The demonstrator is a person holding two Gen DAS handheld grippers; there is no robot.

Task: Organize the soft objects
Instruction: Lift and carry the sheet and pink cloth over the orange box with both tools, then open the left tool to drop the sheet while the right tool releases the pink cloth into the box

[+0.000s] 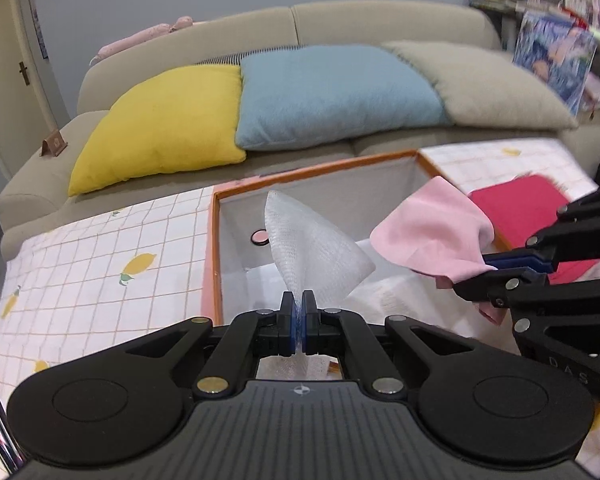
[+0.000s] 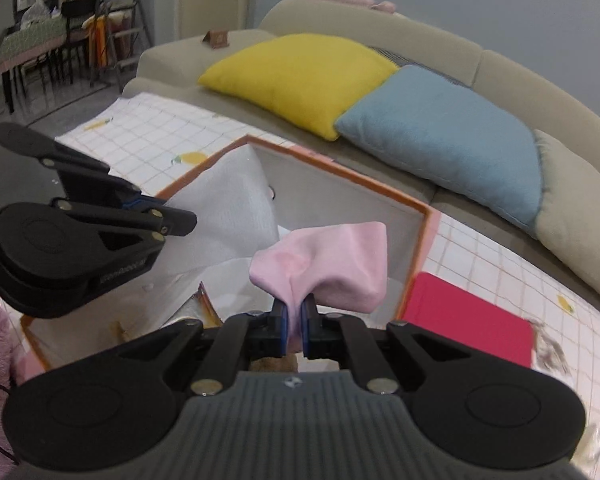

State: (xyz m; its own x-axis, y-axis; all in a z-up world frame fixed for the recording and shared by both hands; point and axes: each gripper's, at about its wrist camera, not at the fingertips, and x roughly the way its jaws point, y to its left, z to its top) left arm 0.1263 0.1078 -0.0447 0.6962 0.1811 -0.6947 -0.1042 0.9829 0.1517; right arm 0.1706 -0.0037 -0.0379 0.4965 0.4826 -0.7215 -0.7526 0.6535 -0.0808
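Left wrist: gripper (image 1: 298,312) pinches white mesh cloth (image 1: 308,252), bunched upward.

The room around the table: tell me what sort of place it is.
Most likely a home living room. A beige sofa carries a yellow cushion and a blue cushion, and a dining table with chairs stands in the room beyond.

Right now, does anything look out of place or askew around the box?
Nothing looks spilled or damaged. The left tongs pinch a white mesh cloth and the right tongs a pink cloth over the orange-rimmed box; a red cloth lies flat beside it.
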